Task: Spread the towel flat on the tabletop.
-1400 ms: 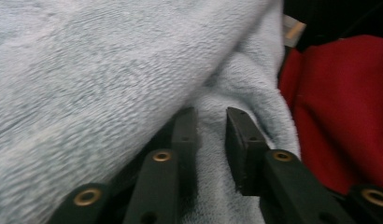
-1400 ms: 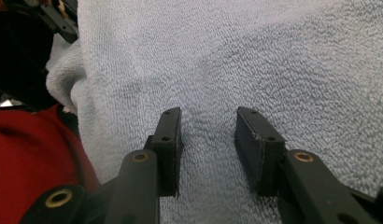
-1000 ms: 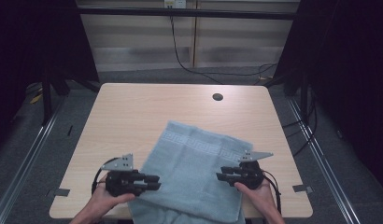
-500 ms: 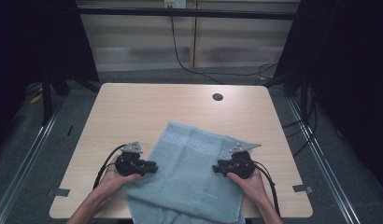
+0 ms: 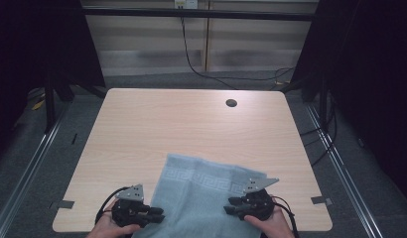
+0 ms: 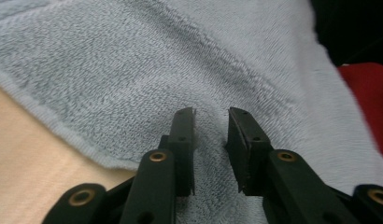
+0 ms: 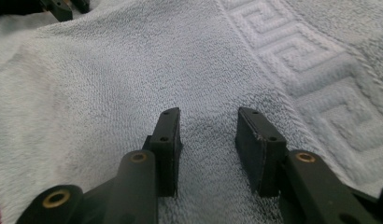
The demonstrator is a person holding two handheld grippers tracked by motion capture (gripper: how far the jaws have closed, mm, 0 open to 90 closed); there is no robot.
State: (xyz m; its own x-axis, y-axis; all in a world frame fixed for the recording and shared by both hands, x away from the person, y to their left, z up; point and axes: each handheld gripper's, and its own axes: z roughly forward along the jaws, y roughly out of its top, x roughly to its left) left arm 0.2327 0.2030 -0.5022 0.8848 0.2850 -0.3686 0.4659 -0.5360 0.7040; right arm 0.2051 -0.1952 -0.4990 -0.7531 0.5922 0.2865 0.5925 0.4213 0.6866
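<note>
A pale blue-grey towel [image 5: 206, 198] with a woven key-pattern band lies on the near part of the wooden table [image 5: 191, 129] and hangs over its front edge. My left gripper [image 5: 159, 214] rests on the towel's left edge. In the left gripper view its jaws stand narrowly apart with a raised crease of towel [image 6: 133, 70] pinched between them [image 6: 211, 126]. My right gripper [image 5: 230, 206] lies on the towel's right side. In the right gripper view it is open [image 7: 208, 128], with flat towel [image 7: 133, 60] under the gap and the pattern band [image 7: 315, 70] to its right.
A round cable hole [image 5: 231, 103] sits near the table's far edge. The bare wood beyond the towel gives free room. A black cable [image 5: 191, 54] runs across the floor behind the table. Something red [image 6: 367, 93] shows past the towel's edge in the left gripper view.
Both grippers moved toward the table's front edge and dragged the towel with them. It now lies squarer to the table and hangs further over the front.
</note>
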